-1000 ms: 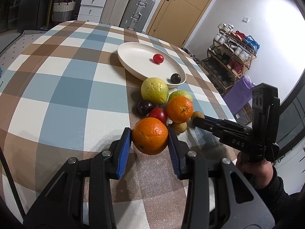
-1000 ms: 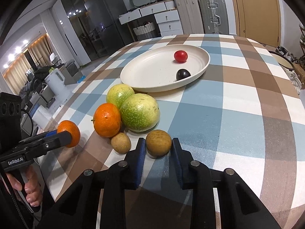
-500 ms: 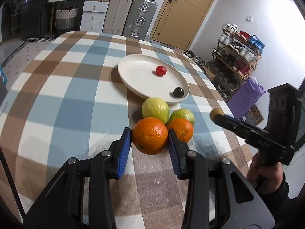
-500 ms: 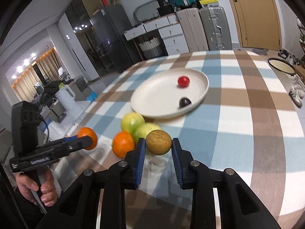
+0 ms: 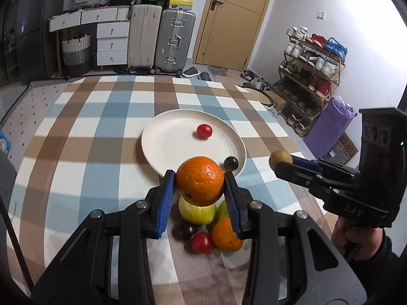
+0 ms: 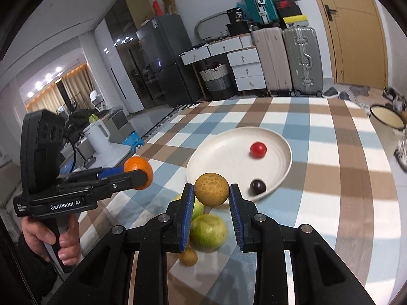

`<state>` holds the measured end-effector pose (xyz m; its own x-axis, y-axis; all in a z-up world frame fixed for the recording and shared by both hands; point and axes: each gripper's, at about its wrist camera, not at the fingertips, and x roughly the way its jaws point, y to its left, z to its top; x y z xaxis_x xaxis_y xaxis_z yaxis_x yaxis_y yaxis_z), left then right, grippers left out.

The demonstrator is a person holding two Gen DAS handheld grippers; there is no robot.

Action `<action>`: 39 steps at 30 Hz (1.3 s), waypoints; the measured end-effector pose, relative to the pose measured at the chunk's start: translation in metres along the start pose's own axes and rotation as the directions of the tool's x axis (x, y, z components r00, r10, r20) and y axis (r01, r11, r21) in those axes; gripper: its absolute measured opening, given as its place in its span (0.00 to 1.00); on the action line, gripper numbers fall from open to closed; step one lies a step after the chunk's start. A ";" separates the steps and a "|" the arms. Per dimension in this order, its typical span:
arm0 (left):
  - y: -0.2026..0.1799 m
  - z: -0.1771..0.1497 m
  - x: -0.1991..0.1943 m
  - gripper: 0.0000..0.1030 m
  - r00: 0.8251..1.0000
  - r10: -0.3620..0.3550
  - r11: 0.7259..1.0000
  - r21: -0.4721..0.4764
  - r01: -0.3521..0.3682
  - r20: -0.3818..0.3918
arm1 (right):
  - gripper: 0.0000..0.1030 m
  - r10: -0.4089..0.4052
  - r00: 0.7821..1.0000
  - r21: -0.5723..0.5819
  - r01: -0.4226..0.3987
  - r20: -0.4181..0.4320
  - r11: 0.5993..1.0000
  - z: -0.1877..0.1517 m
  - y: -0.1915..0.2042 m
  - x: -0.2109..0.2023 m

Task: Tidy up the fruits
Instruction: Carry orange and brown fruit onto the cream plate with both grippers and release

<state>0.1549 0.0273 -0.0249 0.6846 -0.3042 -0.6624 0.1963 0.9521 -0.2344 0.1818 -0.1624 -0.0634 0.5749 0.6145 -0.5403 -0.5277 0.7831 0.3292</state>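
My left gripper (image 5: pixel 200 190) is shut on a large orange (image 5: pixel 200 180) and holds it in the air above the fruit pile. My right gripper (image 6: pixel 211 199) is shut on a small brown round fruit (image 6: pixel 211 189), also lifted; it shows at the right of the left wrist view (image 5: pixel 279 158). The white plate (image 5: pixel 165 139) lies beyond, holding a red tomato (image 5: pixel 204 131) and a dark plum (image 5: pixel 231 163). Below the grippers lie a yellow-green fruit (image 5: pixel 197 212), a smaller orange (image 5: pixel 225 235), a red tomato (image 5: pixel 201 242) and a dark plum (image 5: pixel 183 230).
The checked tablecloth (image 5: pixel 76 152) covers the table. A small brown fruit (image 6: pixel 188 257) and a green fruit (image 6: pixel 208 232) lie under my right gripper. A cream pot (image 6: pixel 386 117) stands off the table's far right. Suitcases and drawers stand behind.
Both grippers rose from the table with their fruits and moved toward the plate. The fruit pile now lies beneath them.
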 end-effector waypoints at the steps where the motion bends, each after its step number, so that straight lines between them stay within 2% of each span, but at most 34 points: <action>1: -0.001 0.004 0.004 0.34 1.000 -0.004 1.000 0.009 0.004 -0.007 | 0.27 0.004 1.000 0.000 -0.004 -0.001 1.000 0.003 -0.001 0.001; 8: -0.005 0.023 0.028 0.34 1.000 0.002 0.999 0.050 0.000 -0.031 | 0.27 0.034 0.999 0.003 -0.034 -0.009 0.999 0.016 -0.008 0.019; 15: 0.013 0.046 0.062 0.34 0.997 -0.024 1.000 0.014 0.025 -0.069 | 0.27 0.044 0.999 0.020 -0.043 -0.015 0.999 0.034 -0.019 0.045; 26: 0.039 0.090 0.129 0.34 0.994 -0.023 1.000 0.007 0.024 -0.109 | 0.27 0.003 0.999 -0.036 -0.004 -0.045 0.999 0.068 -0.038 0.097; 29: 0.044 0.096 0.149 0.34 0.992 0.012 1.000 0.009 -0.011 -0.124 | 0.27 -0.001 0.999 -0.038 -0.001 -0.051 0.999 0.075 -0.046 0.110; 39: 0.064 0.103 0.200 0.34 0.982 -0.045 0.997 -0.068 0.033 -0.182 | 0.27 0.015 0.996 -0.015 -0.016 -0.083 1.000 0.092 -0.071 0.148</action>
<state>0.3771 0.0303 -0.0989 0.5360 -0.3469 -0.7697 0.1706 0.9374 -0.3037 0.3618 -0.1181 -0.0959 0.5135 0.6159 -0.5975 -0.5464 0.7715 0.3258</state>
